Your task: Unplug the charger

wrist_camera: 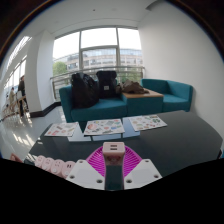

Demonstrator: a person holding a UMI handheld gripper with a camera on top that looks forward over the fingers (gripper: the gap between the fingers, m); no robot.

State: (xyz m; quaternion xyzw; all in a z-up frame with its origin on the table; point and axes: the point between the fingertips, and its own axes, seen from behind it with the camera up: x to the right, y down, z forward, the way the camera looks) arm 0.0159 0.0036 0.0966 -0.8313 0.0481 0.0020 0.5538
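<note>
Fingers: the gripper [113, 170] has two light, bumpy fingers [84, 172] with bright pink pads on the inside. They are close together and squeeze a small block from both sides.

Charger: the charger [113, 150] is a little boxy cube, pale pinkish-white, with small dark dots on its front face. It sits right between the fingers, at their tips, above the dark surface.

Surface: the surface [175, 140] is dark, smooth and shiny. It shows reflections of the light from the windows.

Papers: three flat sheets lie side by side on the surface, beyond the fingers. The left sheet [62, 129], the middle sheet [103, 127] and the right sheet [147, 123] are white with small reddish marks. The marks are too small to read.

Sofa: a teal sofa [175, 95] stands past the surface. It looks soft, with square arms and cushions.

Bags: dark bags [95, 88] sit in a lump on the sofa seat. A brown thing [134, 88] lies next to them.

Windows: big glass windows [100, 50] fill the wall behind the sofa. Green trees show through them.
</note>
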